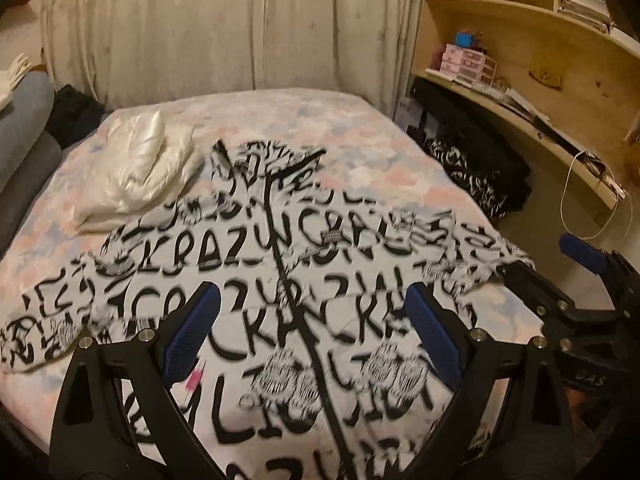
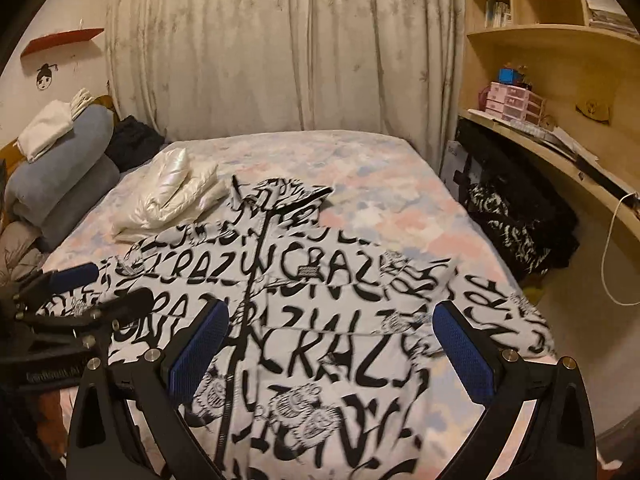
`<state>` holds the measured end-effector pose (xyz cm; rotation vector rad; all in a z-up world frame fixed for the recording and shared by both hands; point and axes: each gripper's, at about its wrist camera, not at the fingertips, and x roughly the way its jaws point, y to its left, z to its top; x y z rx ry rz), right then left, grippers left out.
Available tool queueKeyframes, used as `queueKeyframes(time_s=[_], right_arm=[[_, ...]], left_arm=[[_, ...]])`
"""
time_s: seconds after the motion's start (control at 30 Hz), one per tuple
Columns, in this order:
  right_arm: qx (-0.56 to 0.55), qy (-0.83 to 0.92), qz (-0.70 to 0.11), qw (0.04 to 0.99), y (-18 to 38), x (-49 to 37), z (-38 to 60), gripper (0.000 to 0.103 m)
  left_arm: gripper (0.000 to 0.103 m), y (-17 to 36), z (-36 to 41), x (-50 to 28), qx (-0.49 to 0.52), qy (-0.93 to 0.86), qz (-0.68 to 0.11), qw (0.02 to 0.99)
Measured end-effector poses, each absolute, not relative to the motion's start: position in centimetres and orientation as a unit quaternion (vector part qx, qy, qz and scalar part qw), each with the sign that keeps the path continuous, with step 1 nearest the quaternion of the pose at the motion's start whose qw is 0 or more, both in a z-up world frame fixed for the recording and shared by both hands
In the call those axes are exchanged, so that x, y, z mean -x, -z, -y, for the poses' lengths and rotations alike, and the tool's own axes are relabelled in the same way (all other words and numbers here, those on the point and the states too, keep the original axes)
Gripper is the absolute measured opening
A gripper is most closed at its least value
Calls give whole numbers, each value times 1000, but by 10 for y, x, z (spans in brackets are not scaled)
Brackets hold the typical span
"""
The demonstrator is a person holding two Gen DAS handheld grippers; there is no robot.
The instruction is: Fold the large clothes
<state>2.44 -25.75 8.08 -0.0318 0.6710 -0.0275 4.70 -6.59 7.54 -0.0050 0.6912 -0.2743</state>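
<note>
Bedroom, warm dim light. Pale curtain (image 2: 280, 48) covers the far wall. Wooden shelving (image 2: 552, 36) runs along the right side, with papers and small pink drawers (image 2: 514, 102) on it; a dark printed bundle (image 2: 516, 216) sits on the floor below. Grey rolled bedding (image 2: 60, 168) is stacked at the left, white folded cloth on top.

Bed (image 2: 380, 176) fills the middle, covered in a pink-and-blue patterned sheet. Spread flat on it, zip up the centre, lies the large jacket (image 2: 328, 320), white with black lettering, hood toward the curtain, sleeves out to both sides, its right sleeve reaching the bed's edge. White puffy garment (image 2: 176, 196) lies folded just beside the hood, left.

Left claw (image 1: 312, 340) released, blue pads (image 1: 192, 332) wide apart, above the jacket's lower front, gripping nothing. Right claw (image 2: 332, 348) likewise released, over the jacket's middle. Each claw shows at the edge of the other's view. Frames slightly motion-blurred.
</note>
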Motion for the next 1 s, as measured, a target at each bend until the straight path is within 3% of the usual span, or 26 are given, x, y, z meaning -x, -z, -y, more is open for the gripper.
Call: queueKeyframes(time_s=[0.3,0.5,1.0], right_arm=[[10,89,-288,954,-120,-29,336,103],[8,126,-290,949,-117,-36,385,103],[-82,185,-392,897,35,-108,484,103]], left_arm=[[93,-100,121,-88,0,151,-312,938],[93,-83,164,-120,-10,161,-317,934],[93,41,242,-194,-38,157,-381,910]])
